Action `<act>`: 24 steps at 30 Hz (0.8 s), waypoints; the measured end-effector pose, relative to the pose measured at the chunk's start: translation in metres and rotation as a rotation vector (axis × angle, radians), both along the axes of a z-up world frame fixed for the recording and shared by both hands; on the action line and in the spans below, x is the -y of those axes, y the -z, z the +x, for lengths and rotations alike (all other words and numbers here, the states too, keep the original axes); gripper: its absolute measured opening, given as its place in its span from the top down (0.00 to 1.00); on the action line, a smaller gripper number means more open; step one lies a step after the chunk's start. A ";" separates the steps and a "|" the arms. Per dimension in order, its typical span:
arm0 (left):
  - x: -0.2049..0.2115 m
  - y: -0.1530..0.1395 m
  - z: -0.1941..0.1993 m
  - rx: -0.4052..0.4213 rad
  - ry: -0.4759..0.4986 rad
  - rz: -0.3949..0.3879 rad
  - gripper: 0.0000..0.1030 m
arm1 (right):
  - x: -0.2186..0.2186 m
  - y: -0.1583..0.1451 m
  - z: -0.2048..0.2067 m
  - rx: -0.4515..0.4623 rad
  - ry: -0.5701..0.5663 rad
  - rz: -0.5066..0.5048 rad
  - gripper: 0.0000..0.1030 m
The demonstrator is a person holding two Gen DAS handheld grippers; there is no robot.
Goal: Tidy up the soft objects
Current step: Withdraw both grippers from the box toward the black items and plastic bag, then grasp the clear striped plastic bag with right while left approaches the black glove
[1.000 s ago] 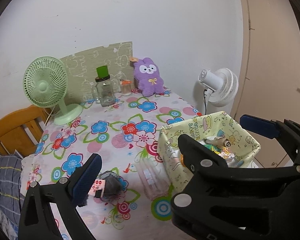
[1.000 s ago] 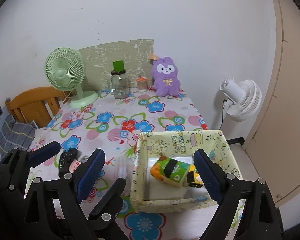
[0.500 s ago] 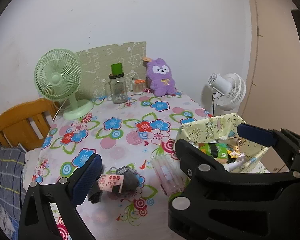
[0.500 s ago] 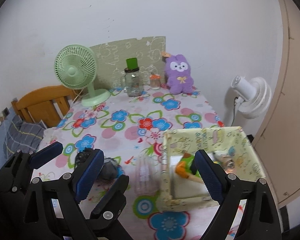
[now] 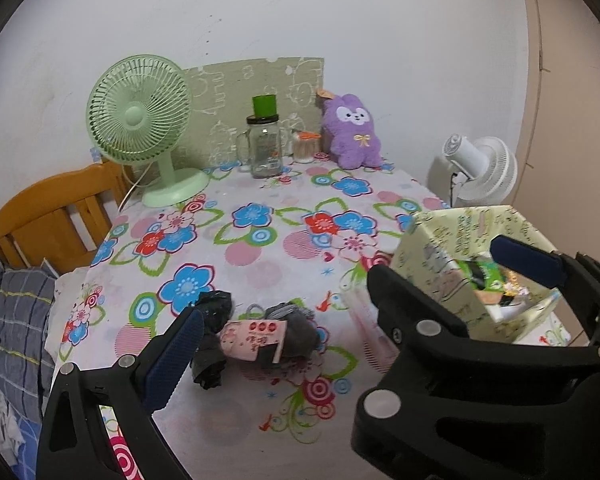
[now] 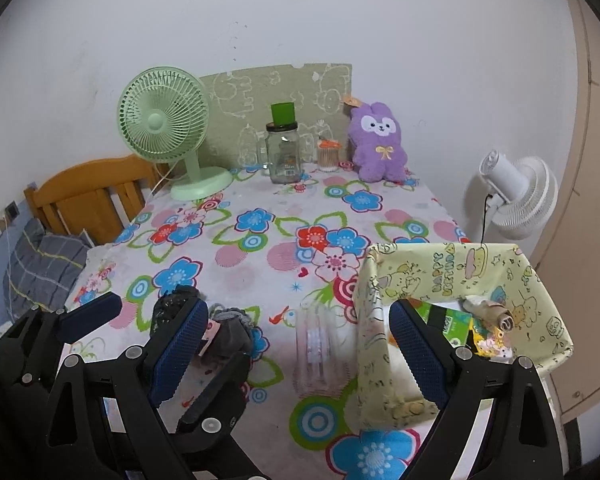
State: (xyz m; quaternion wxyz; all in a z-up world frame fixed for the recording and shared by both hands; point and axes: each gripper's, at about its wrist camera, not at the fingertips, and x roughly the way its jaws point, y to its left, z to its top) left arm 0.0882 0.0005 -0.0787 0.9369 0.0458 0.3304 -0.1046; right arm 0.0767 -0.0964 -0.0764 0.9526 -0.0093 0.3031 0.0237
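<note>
Floral tablecloth (image 5: pixel 268 272), purple plush (image 5: pixel 354 132), green fan (image 5: pixel 140 120)

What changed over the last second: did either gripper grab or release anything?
Neither. Both the left gripper and the right gripper stayed open and empty while the view swung leftward, bringing the grey sock bundle into fuller view. The yellow fabric box, green fan and purple plush stayed put.

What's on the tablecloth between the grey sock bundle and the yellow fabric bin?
A clear plastic case lies flat between the grey sock bundle and the yellow fabric bin, best seen in the right wrist view; otherwise bare tablecloth.
</note>
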 end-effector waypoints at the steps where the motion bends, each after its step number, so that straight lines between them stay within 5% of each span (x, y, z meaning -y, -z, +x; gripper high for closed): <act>1: -0.002 0.004 0.001 0.000 -0.007 0.005 0.01 | -0.001 0.001 0.001 0.004 0.000 -0.008 0.10; 24: -0.032 0.059 0.034 -0.100 -0.109 -0.003 0.02 | -0.024 0.061 0.041 -0.119 -0.014 -0.035 0.42</act>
